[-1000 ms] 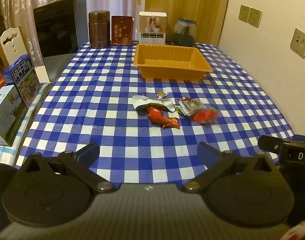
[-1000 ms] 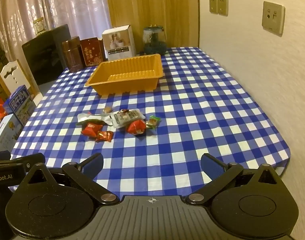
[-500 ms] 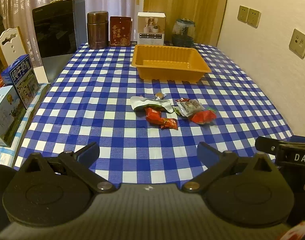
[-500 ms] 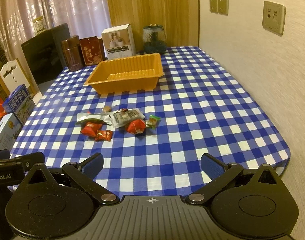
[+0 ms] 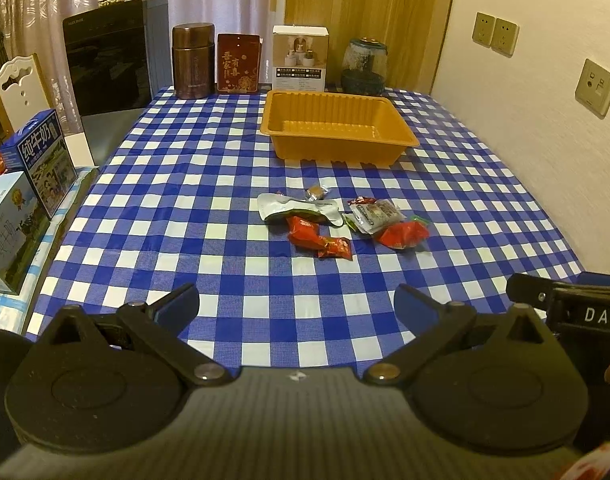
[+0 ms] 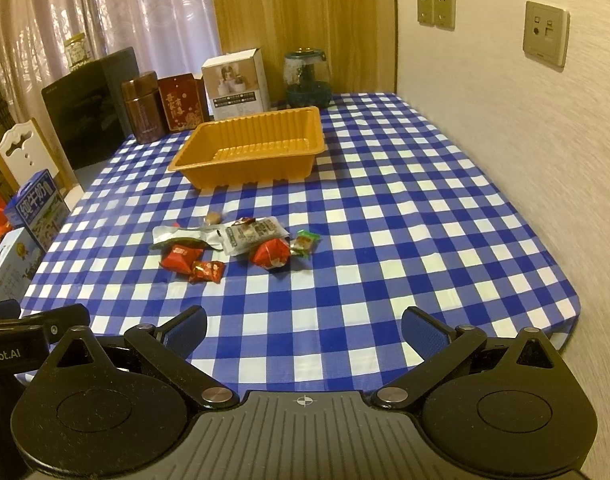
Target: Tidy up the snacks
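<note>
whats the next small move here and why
Probably bring the right gripper forward and down toward the red triangular snack, the nearest piece on its side of the pile. Both grippers are open and hold nothing, all the snacks lie loose on the checked tablecloth, and the orange tray beyond them has nothing in it.

Dim, warm indoor light; fisheye bending at edges, corners vignetted.

Brown canister, red card, white box, glass jar along tabletop's far edge (row, upright); milk cartons beyond left edge.
</note>
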